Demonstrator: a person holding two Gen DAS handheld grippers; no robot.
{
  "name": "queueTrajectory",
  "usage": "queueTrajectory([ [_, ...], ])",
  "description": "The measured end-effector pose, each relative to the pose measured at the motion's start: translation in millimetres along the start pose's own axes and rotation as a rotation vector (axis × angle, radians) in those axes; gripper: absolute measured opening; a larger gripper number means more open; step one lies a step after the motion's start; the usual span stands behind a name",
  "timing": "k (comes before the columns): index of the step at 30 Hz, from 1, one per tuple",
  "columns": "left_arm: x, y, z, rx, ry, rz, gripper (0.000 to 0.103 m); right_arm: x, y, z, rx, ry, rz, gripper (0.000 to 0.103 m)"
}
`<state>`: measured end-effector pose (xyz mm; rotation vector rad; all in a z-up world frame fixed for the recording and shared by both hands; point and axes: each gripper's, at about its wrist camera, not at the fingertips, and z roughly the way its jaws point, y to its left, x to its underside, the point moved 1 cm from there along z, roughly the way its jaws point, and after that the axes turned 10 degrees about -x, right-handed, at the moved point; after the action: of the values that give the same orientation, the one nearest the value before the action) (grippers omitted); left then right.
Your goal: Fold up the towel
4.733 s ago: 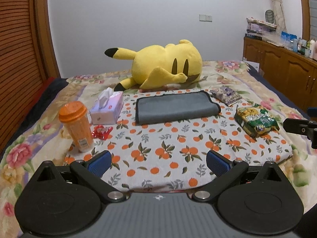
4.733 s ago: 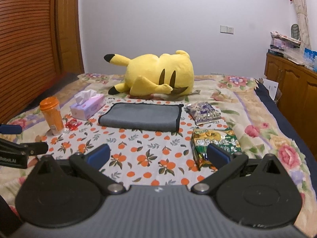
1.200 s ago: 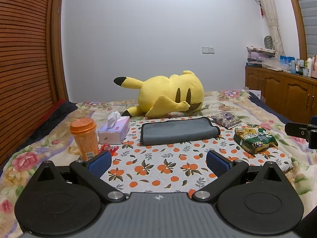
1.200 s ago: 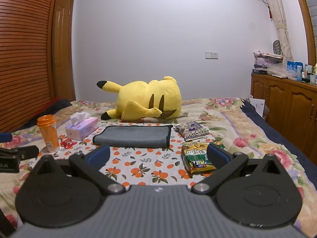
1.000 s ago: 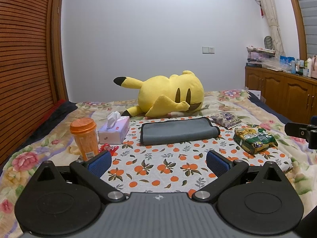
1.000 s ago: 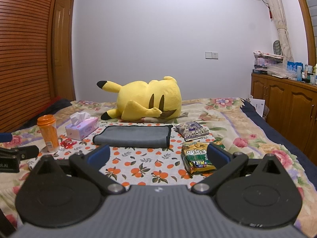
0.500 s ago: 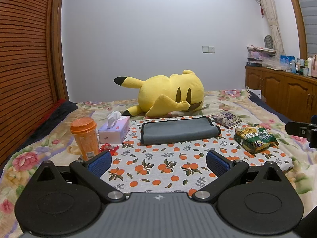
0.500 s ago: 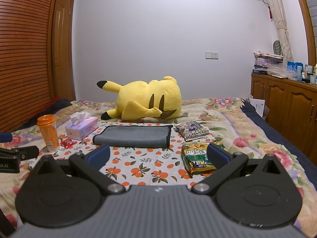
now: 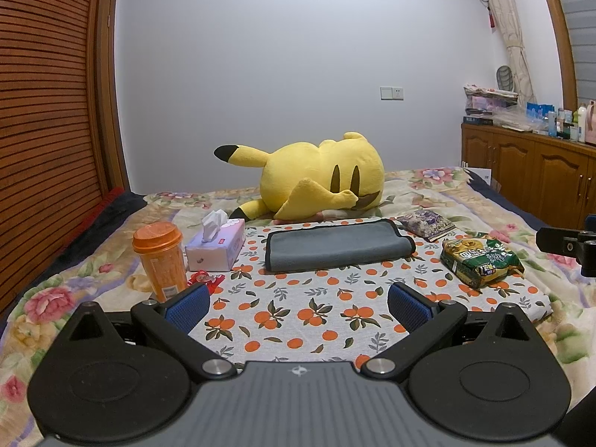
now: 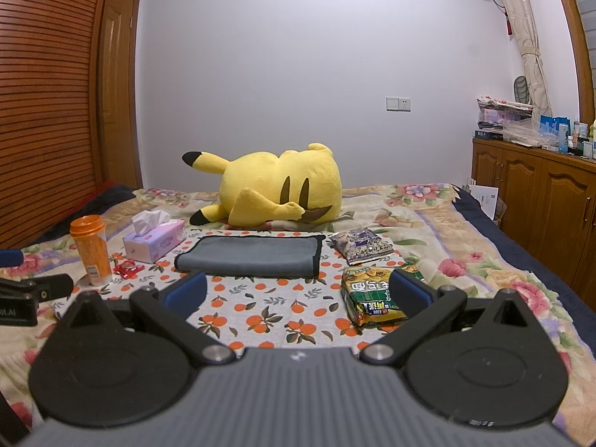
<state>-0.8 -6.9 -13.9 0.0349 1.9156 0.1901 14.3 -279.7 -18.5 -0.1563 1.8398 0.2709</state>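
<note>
A grey towel [image 9: 337, 246] with a dark edge lies folded flat on the orange-print cloth [image 9: 298, 309] on the bed; it also shows in the right wrist view [image 10: 253, 255]. My left gripper [image 9: 296, 300] is open and empty, well short of the towel. My right gripper [image 10: 296, 292] is open and empty, also short of the towel. Each gripper shows at the edge of the other's view.
A yellow plush [image 9: 316, 182] lies behind the towel. A tissue box [image 9: 216, 247], an orange cup [image 9: 160, 255] and a red wrapper [image 9: 203, 279] are on the left. Snack bags [image 9: 480, 259] [image 9: 426, 223] lie on the right. Wooden cabinets [image 9: 529, 171] stand at far right.
Since 4.7 s ago both grippers have dropped lower and levelled out, so the room shows above the bed. In the last second nothing has visibly moved.
</note>
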Motion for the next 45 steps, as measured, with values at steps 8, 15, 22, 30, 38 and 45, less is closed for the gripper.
queueTrajectory([
  [8, 0.0, -0.3, 0.0, -0.001, 0.0, 0.001, 0.103, -0.1, -0.2, 0.1, 0.0, 0.0, 0.0, 0.103],
  [15, 0.2, -0.3, -0.1, -0.001, -0.001, 0.003, 0.103, -0.2, 0.2, -0.1, 0.0, 0.0, -0.001, 0.103],
  [22, 0.3, 1.5, 0.8, -0.006, 0.0, 0.008, 0.103, -0.2, 0.1, 0.4, 0.0, 0.002, -0.001, 0.103],
  [30, 0.7, 1.1, 0.9, -0.007, -0.005, 0.014, 0.103, -0.1, 0.2, 0.3, 0.0, 0.001, -0.001, 0.103],
  [38, 0.8, 0.5, 0.7, -0.007, -0.004, 0.014, 0.103, -0.1, 0.0, 0.6, 0.0, -0.002, -0.001, 0.103],
  [45, 0.7, 0.3, 0.5, -0.008, -0.004, 0.015, 0.103, 0.4, 0.2, -0.5, 0.0, -0.001, -0.001, 0.103],
])
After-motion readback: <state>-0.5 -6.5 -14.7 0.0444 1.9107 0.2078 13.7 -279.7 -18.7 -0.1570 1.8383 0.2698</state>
